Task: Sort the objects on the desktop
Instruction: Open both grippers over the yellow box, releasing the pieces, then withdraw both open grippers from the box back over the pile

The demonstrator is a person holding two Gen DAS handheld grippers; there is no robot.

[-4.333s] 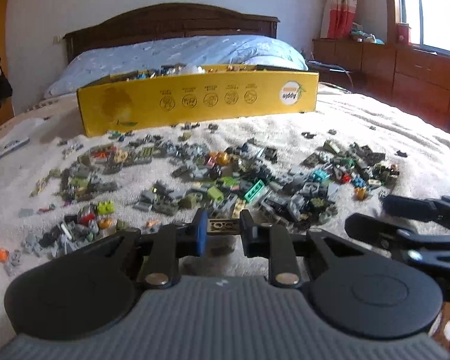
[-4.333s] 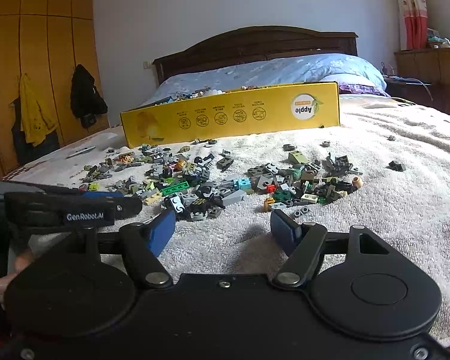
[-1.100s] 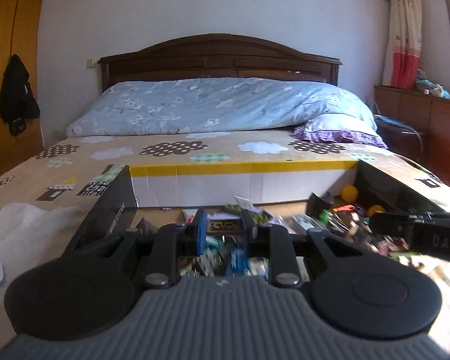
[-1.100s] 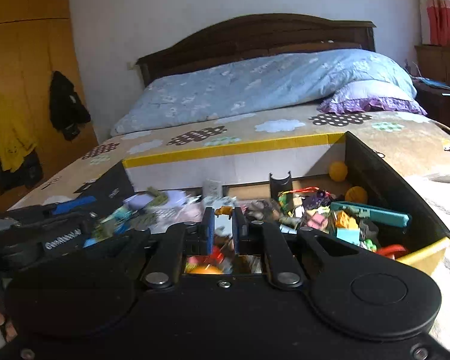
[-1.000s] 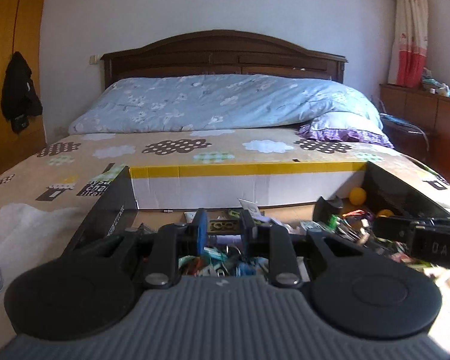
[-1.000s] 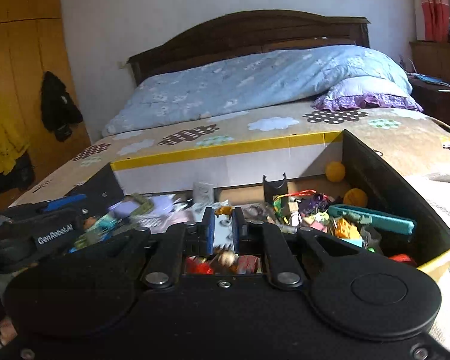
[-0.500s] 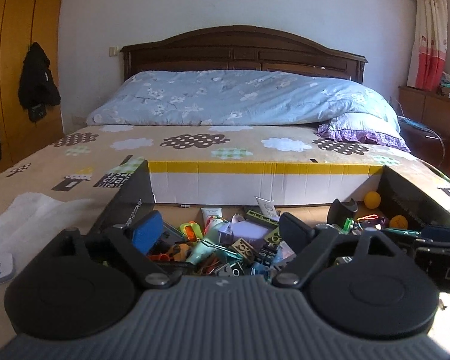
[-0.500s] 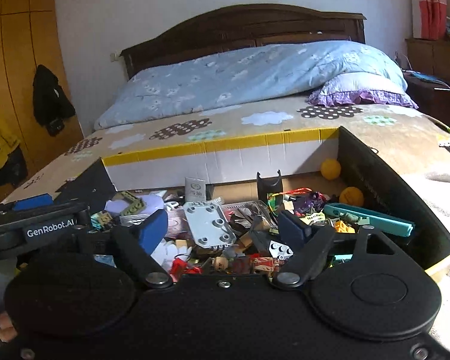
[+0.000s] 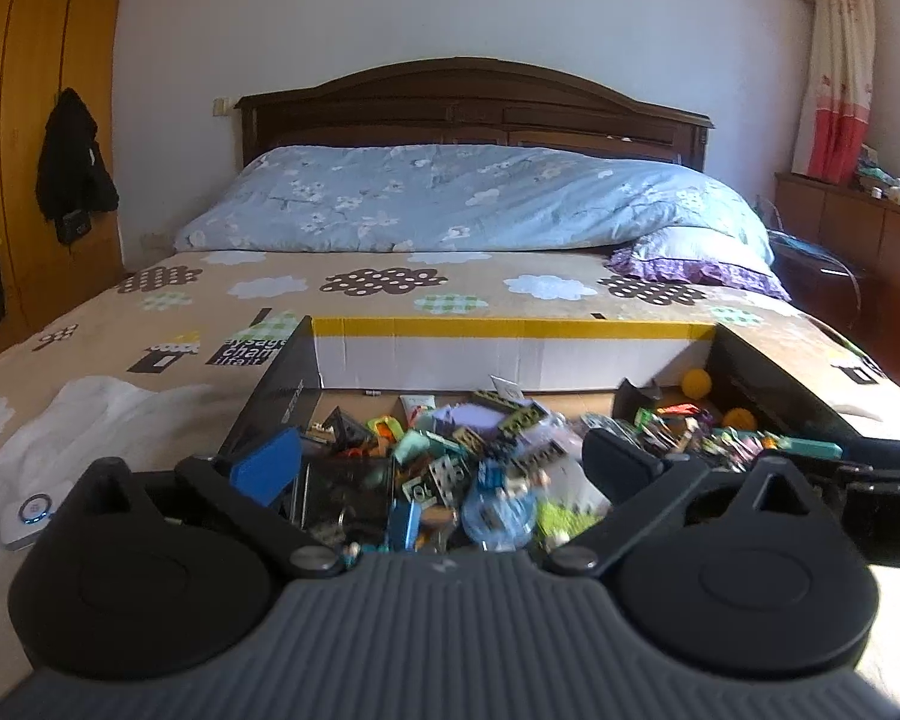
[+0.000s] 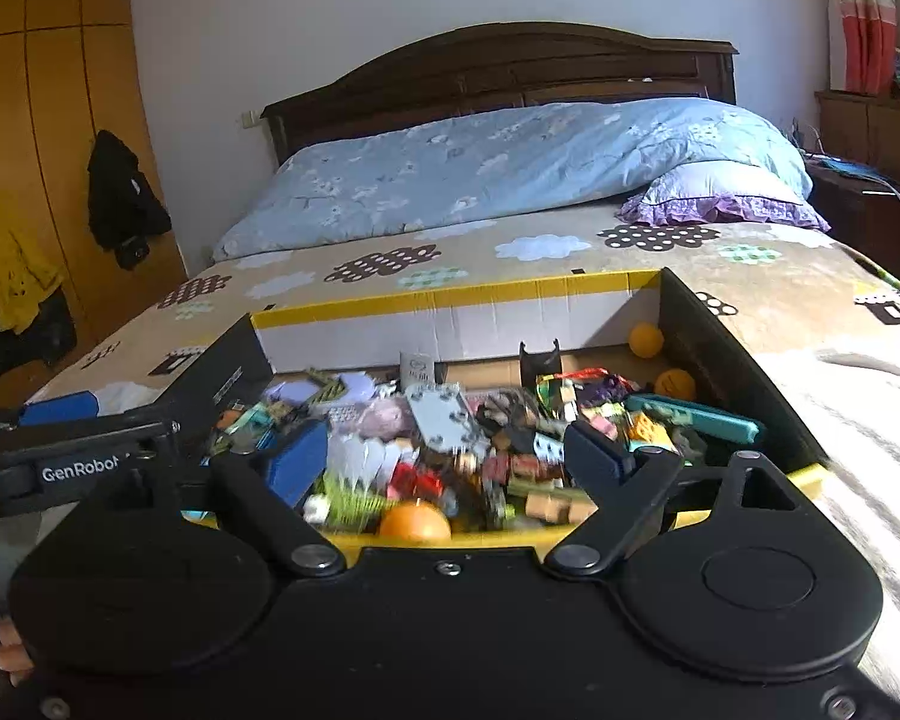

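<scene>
A yellow-rimmed cardboard box (image 9: 510, 354) (image 10: 450, 324) lies on the bed, filled with a heap of small building bricks and toys (image 9: 486, 468) (image 10: 450, 450). My left gripper (image 9: 444, 468) is open and empty, held over the box's near left part. My right gripper (image 10: 444, 456) is open and empty over the box's near edge. The left gripper (image 10: 84, 456) shows at the left of the right wrist view. The right gripper (image 9: 870, 480) shows at the right edge of the left wrist view.
An orange ball (image 10: 417, 522) lies at the box's near rim, two more (image 10: 645, 339) in the far right corner. A white towel (image 9: 90, 420) and a small white device (image 9: 27, 513) lie left of the box. A blue duvet (image 9: 468, 198) and headboard lie beyond.
Both grippers were shut on small bricks over the box one second ago. Both have opened and the bricks have dropped into the box. The views have pulled back slightly.
</scene>
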